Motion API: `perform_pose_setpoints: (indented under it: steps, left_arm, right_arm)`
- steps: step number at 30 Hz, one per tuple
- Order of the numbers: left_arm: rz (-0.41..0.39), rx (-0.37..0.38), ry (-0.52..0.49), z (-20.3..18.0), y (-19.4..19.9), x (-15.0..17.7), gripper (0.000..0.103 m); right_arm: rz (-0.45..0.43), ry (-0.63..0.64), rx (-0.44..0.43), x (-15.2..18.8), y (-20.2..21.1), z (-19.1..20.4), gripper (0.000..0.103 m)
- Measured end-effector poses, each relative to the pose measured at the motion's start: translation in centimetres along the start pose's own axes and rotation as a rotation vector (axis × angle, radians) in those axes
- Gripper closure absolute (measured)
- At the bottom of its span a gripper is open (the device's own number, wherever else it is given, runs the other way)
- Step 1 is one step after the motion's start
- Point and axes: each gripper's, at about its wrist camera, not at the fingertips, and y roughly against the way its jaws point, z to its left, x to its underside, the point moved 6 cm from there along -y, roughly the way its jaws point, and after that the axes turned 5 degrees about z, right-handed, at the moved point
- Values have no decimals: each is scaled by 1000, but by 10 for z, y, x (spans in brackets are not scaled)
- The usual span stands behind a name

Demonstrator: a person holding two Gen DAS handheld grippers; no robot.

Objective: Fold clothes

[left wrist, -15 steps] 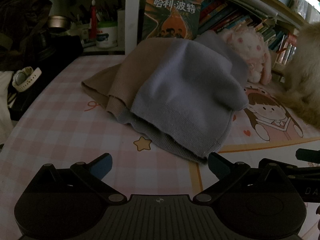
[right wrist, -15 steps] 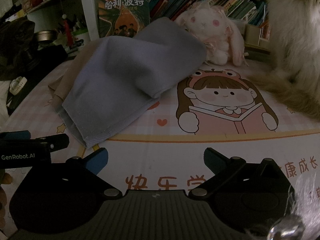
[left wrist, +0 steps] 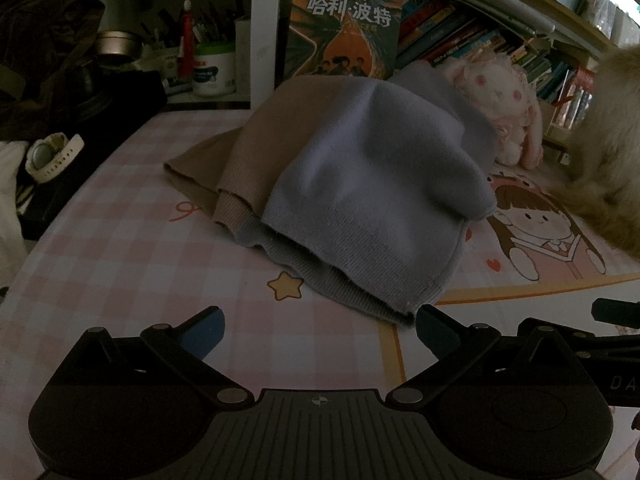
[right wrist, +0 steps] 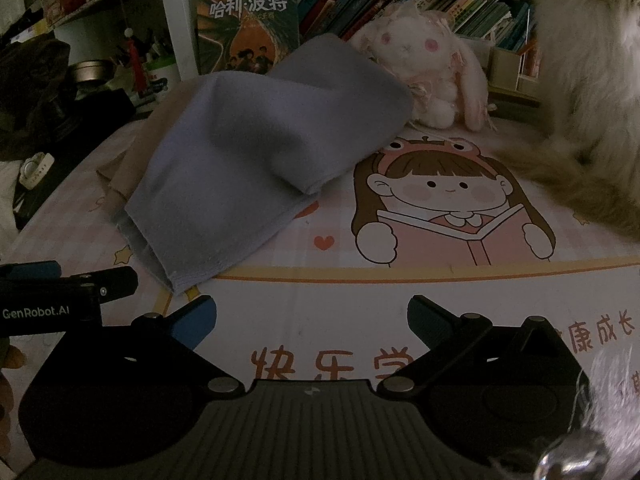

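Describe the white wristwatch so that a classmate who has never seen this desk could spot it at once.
Start at the pink checked desk mat and follow it to its far left edge, where dark clutter lies. There sits the wristwatch, resting on a black object. It is the only small pale thing there, with a round face and a chunky white strap.

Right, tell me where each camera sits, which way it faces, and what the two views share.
Left wrist: on the left gripper, low over the desk mat, looking forward at the lavender garment lying over a tan one; own open fingers show, plus the right gripper's tip at the right edge.
Right wrist: on the right gripper, facing the same way from further right; the left gripper sits at its left edge.
Shared: garments, plush rabbit, poster book.
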Motion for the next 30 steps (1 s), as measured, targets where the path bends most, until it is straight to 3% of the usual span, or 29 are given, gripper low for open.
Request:
perform_pose_setpoints:
  steps: [22, 30]
  left_arm:
    - [20, 19, -40, -12, 0, 5, 0]
    - [9, -2, -6, -18, 1, 5, 0]
  right_arm:
    - [32, -13, -7, 4, -3, -5, 0]
    - [42, 1, -42, 1, -8, -12, 0]
